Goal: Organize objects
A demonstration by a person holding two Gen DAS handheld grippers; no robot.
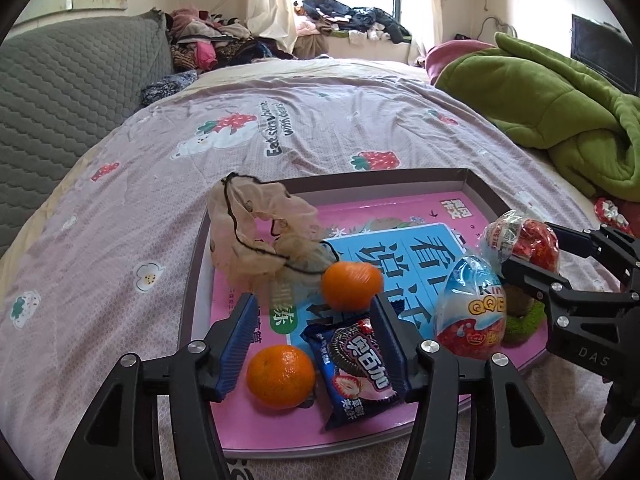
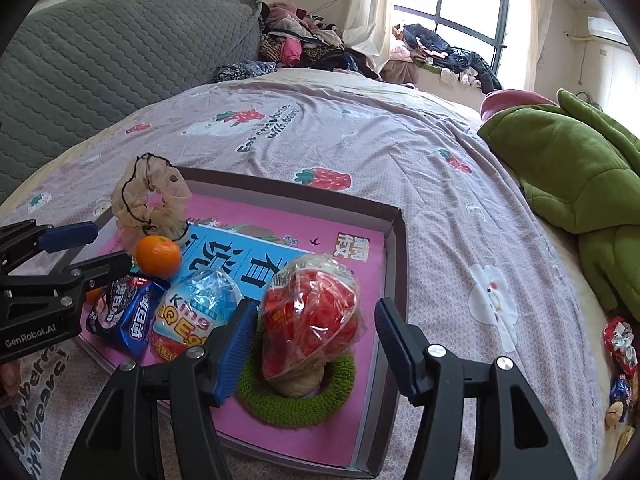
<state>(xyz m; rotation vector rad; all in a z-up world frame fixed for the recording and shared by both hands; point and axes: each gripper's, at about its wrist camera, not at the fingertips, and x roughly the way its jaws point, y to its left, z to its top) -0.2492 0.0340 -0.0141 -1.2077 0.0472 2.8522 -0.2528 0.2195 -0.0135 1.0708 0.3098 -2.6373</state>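
Both grippers' jaws stand released over the tray (image 2: pixel 394 240): an orange (image 1: pixel 280 376) and cookie packet (image 1: pixel 352 364) between the left's, while between the right's the wrapped red snack (image 2: pixel 312 316), perched on a green ring (image 2: pixel 296 400), could topple if nudged.

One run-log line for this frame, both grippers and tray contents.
left gripper: open over tangerine | right gripper: open around red wrapped snack | tray: also cookie pack, toy egg

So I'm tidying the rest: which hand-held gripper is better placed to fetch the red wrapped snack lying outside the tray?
Right hand-held gripper: the red wrapped snack lies on the bedspread on its side; the tray separates the left hand-held gripper from it.
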